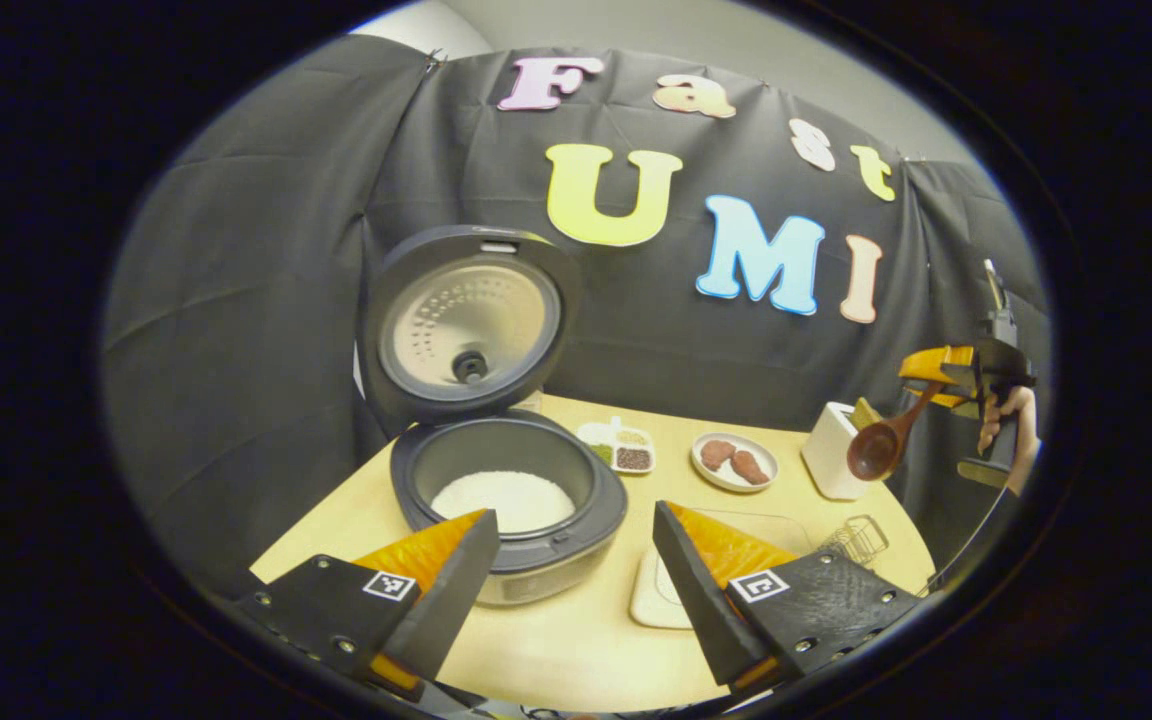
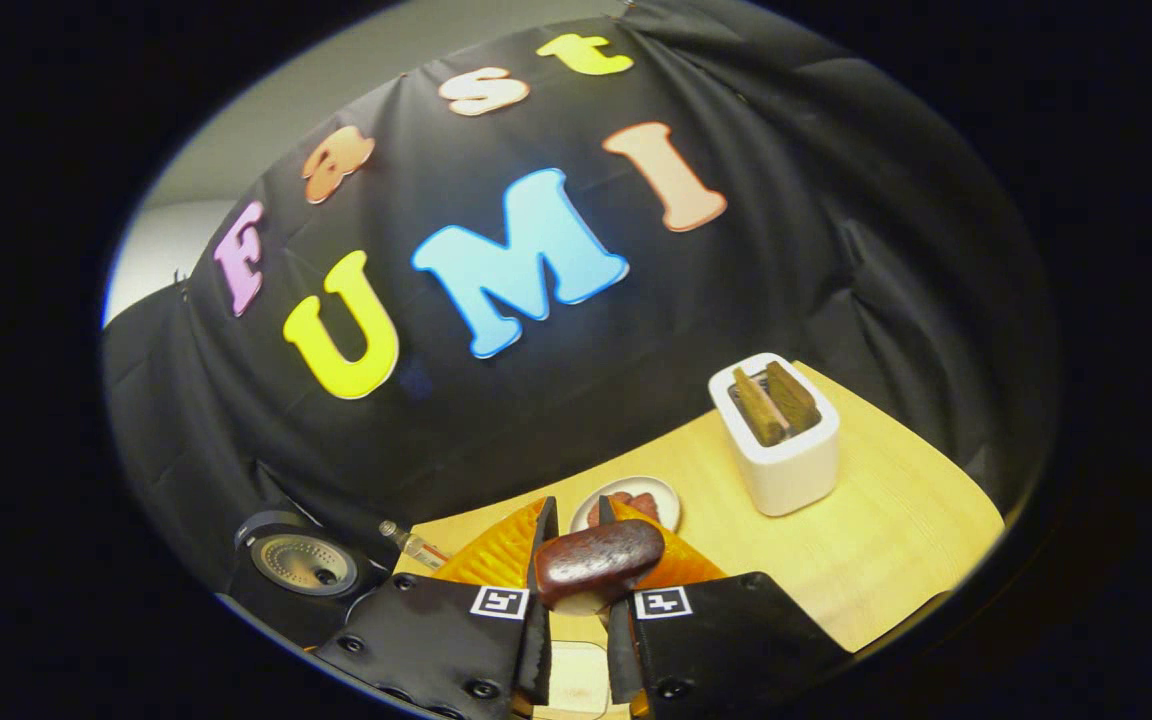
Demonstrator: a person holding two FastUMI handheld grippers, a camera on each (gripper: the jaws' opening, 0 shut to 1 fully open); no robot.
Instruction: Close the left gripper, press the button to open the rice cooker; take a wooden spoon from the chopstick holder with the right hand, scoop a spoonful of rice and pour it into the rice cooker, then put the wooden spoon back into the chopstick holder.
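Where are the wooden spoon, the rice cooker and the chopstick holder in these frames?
wooden spoon [image 1: 873, 452]: left gripper view, on its round bowl.
rice cooker [image 1: 556, 545]: left gripper view, on the pot's front rim.
chopstick holder [image 2: 786, 470]: right gripper view, on its white front wall.

The wooden spoon [image 2: 598, 562] has its handle hidden between the right claw [image 2: 576, 540] fingers; the rice cooker [image 2: 298, 570] is cut off at the picture's edge; the divided dish [image 1: 618, 446] near the surface's back edge holds contents too small to tell, perhaps grains.

black screwed gripper [image 1: 566, 575] mounts, each bearing a square black-and-white marker.
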